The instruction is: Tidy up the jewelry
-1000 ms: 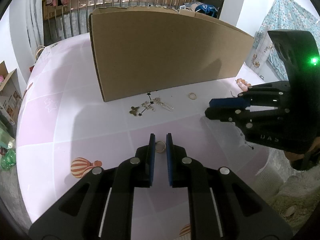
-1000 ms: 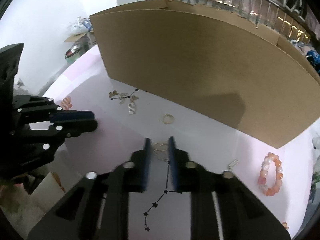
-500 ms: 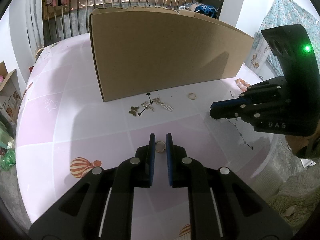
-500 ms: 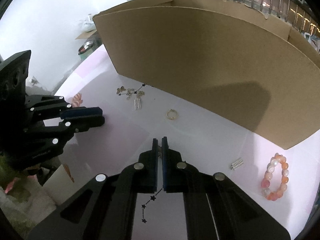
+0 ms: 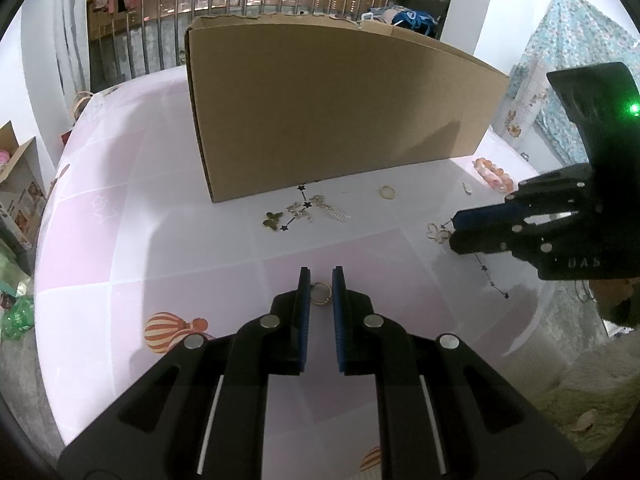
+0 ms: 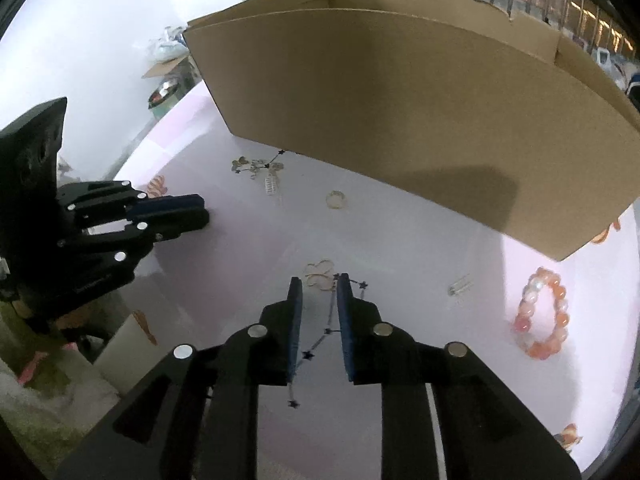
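**Left fingers on a ring, right fingers parting over the clover piece**

My left gripper (image 5: 320,280) has its fingers nearly together with a small gold ring (image 5: 321,293) set between the pads; I read it as gripped, the ring low against the pink-and-white table (image 5: 120,240). My right gripper (image 6: 319,286) is opening its fingers, with nothing pinched between them: the gold clover-shaped piece (image 6: 319,274) lies on the table just ahead of the tips, and a dark star chain (image 6: 329,320) runs along the table under the gap. A big cardboard box (image 6: 400,120) stands toward the far edge. In front of it lie a cluster of small gold charms (image 5: 300,214), another gold ring (image 6: 335,199) and, toward the right edge, an orange bead bracelet (image 6: 542,314) with a small silver clip (image 6: 459,286) near it.
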